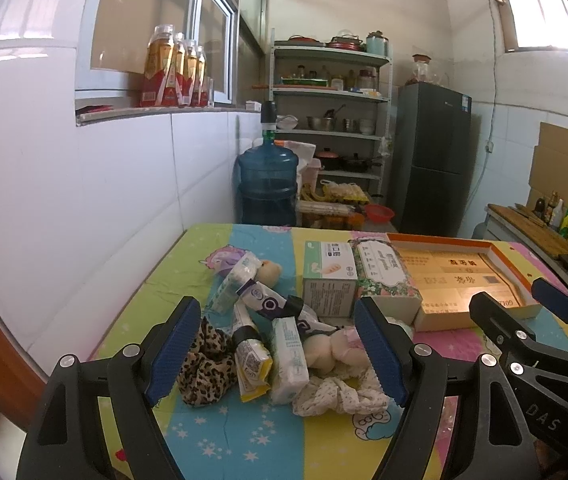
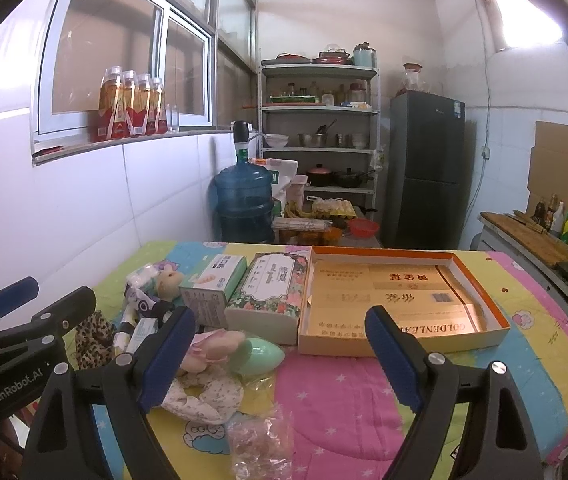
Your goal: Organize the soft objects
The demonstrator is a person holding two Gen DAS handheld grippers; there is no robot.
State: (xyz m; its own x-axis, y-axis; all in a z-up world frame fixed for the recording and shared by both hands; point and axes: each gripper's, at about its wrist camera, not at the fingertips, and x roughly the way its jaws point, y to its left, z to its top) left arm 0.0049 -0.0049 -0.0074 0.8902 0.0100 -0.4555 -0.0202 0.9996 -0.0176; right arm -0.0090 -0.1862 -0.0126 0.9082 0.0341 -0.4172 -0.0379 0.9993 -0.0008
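Tissue boxes (image 2: 244, 296) between soft pile (image 1: 268, 344) and tray (image 2: 404, 300)

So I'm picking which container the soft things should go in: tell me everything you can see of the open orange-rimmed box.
The open box is a shallow, lidless rectangular tray, apparently cardboard, with orange rims and white outer walls. Its glossy gold floor carries printed characters and the word GOLDENLEAF, upside down from here. Nothing lies in it. It sits flat on the patterned cloth at the table's far right, with the floral tissue box close against its left wall. Neither claw touches it.
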